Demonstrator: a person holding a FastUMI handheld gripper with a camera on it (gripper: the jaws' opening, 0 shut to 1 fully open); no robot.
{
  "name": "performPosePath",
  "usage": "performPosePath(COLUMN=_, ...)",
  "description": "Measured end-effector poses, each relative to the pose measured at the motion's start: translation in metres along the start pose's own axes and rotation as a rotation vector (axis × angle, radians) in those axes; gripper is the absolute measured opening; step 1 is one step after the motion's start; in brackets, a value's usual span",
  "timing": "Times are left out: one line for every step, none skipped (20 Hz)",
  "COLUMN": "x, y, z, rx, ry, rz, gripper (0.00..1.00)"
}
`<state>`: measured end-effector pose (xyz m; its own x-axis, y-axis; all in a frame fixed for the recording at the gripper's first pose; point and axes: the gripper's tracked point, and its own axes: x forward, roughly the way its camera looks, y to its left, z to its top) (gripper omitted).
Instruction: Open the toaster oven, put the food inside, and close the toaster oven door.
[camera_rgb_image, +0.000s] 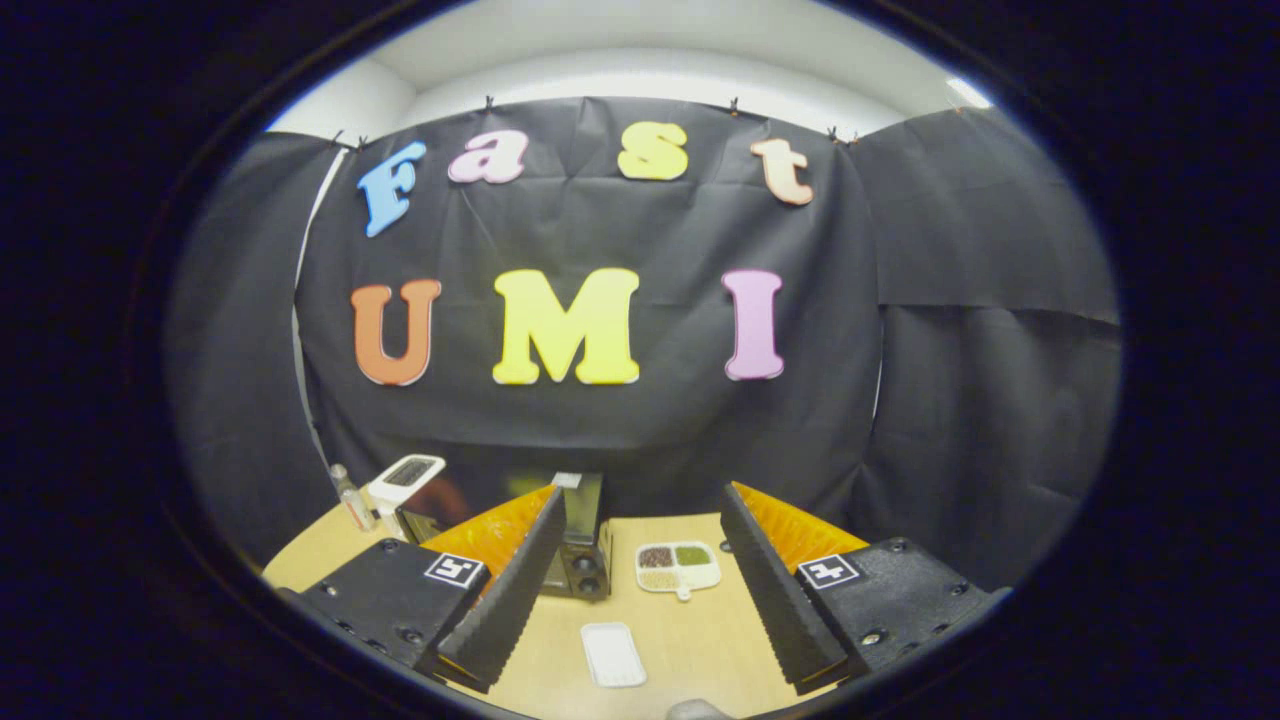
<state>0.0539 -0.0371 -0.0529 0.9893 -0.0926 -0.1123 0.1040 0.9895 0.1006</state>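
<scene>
Above a light wooden table (690, 640), the gripper (645, 560) is hovering with its two fingers spread wide apart, holding nothing. Between the fingers, near their bases, a small white rectangular tray (613, 654) is lying flat on the wood. Farther off and a little to the right, a white divided dish (678, 566) is sitting with three compartments of food, one brownish, one green and one pale. Just left of that dish, partly hidden behind the left finger, a dark boxy appliance (582, 545) is standing with its front facing the camera; this is probably the toaster oven, though the view is too small and blocked to tell whether its door is open or shut. At the far left of the table, a white device with a dark grille (407, 477) is resting beside a small clear bottle (352, 500). Black cloth (620, 420) is hanging behind the table as the booth's wall.
</scene>
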Motion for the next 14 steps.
performPosePath(x=-0.008, y=-0.005, z=0.014, rx=0.006, ry=-0.031, rz=0.008, gripper=0.99)
performPosePath(x=-0.015, y=-0.012, z=0.029, rx=0.013, ry=-0.061, rz=0.013, gripper=0.99)
performPosePath(x=-0.022, y=-0.017, z=0.041, rx=0.015, ry=-0.09, rz=0.023, gripper=0.99)
performPosePath(x=-0.029, y=-0.021, z=0.052, rx=0.014, ry=-0.12, rz=0.035, gripper=0.99)
performPosePath(x=-0.036, y=-0.028, z=0.061, rx=0.013, ry=-0.147, rz=0.045, gripper=0.99)
performPosePath(x=-0.042, y=-0.033, z=0.068, rx=0.013, ry=-0.169, rz=0.049, gripper=0.99)
performPosePath(x=-0.043, y=-0.036, z=0.069, rx=0.01, ry=-0.185, rz=0.05, gripper=0.99)
performPosePath(x=-0.046, y=-0.041, z=0.068, rx=0.003, ry=-0.189, rz=0.047, gripper=0.99)
performPosePath(x=-0.051, y=-0.045, z=0.064, rx=0.0, ry=-0.182, rz=0.048, gripper=0.99)
performPosePath(x=-0.056, y=-0.048, z=0.06, rx=0.002, ry=-0.168, rz=0.054, gripper=0.99)
performPosePath(x=-0.058, y=-0.051, z=0.055, rx=0.003, ry=-0.151, rz=0.054, gripper=0.99)
performPosePath(x=-0.059, y=-0.056, z=0.052, rx=0.01, ry=-0.141, rz=0.054, gripper=0.99)
performPosePath(x=-0.057, y=-0.059, z=0.051, rx=0.019, ry=-0.138, rz=0.058, gripper=0.99)
performPosePath(x=-0.057, y=-0.064, z=0.05, rx=0.026, ry=-0.132, rz=0.053, gripper=0.99)
